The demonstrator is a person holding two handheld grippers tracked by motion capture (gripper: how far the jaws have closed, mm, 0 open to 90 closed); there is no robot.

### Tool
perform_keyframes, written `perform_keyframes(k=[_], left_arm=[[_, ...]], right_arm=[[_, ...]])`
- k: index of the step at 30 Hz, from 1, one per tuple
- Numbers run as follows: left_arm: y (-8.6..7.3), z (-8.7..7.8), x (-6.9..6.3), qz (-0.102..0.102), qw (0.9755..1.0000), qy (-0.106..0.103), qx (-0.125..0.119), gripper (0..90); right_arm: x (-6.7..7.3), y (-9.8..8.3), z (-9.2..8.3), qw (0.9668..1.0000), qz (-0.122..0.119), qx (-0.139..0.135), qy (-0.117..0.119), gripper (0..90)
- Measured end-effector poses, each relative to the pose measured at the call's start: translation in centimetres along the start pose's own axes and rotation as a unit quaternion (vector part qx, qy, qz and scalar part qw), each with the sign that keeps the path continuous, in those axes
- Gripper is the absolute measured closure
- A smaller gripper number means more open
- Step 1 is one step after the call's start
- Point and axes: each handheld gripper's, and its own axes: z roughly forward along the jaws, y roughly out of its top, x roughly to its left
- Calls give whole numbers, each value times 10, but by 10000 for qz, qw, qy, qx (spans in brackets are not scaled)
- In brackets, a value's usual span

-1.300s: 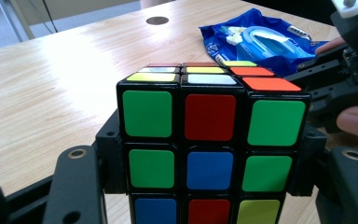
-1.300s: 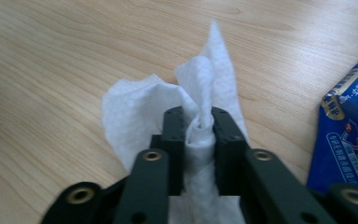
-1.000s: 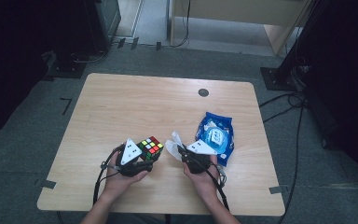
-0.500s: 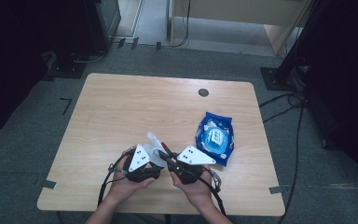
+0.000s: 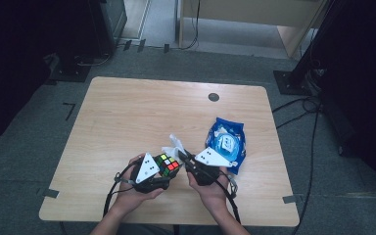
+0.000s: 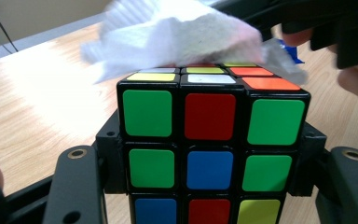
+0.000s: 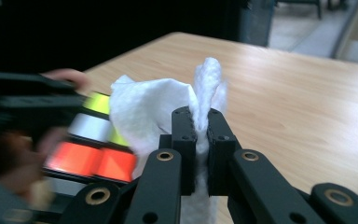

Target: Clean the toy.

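A colour puzzle cube (image 6: pixel 212 135) sits clamped between the jaws of my left gripper (image 5: pixel 169 169), held above the front of the table; its green, red and blue stickers face the left gripper view. My right gripper (image 7: pixel 200 135) is shut on a crumpled white wipe (image 7: pixel 154 109), pinched upright between its two black pads. The wipe (image 6: pixel 177 35) lies over the cube's top face, touching the back rows of stickers. In the high view the cube (image 5: pixel 166 164) and the wipe (image 5: pixel 175 147) sit between the two hands, with the right gripper (image 5: pixel 186 157) just right of the cube.
A blue pack of wipes (image 5: pixel 226 143) lies on the wooden table (image 5: pixel 142 112) to the right of my hands. A dark round plug (image 5: pixel 214 97) marks the table's far side. Cables trail from both grippers past the front edge.
The right gripper carried the wipe from beside the blue pack leftward onto the cube. It then drew back a little and rose, so the cube's coloured top shows again.
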Motion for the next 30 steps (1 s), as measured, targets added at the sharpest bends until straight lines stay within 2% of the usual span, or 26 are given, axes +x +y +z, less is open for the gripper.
perform_keyframes(k=[3, 6, 8, 12, 16, 18, 19, 30], left_arm=[[1, -1, 2, 14, 10000, 31, 15, 343], [-2, 0, 4, 12, 9999, 98, 120, 343], [-2, 2, 5, -22, 9998, 120, 139, 343], [-2, 3, 2, -3, 9999, 111, 130, 343], [0, 3, -2, 37, 9999, 59, 109, 343], [1, 2, -4, 93, 9999, 39, 104, 343], [2, 2, -4, 110, 9999, 21, 92, 343], [1, 3, -4, 67, 9999, 29, 113, 343]], right_arm=[[-13, -5, 1, 9995, 225, 69, -221, 859], [-15, -1, -5, 9993, 306, -33, -224, 859], [-8, 7, -11, 9994, 282, -168, -95, 859], [18, 21, -21, 9981, 125, -431, 430, 858], [37, 20, -19, 9966, -52, -359, 744, 858], [40, 17, -15, 9970, -159, -295, 693, 858], [40, 15, -13, 9973, -124, -253, 685, 858], [18, 4, -5, 9993, 10, -233, 305, 857]])
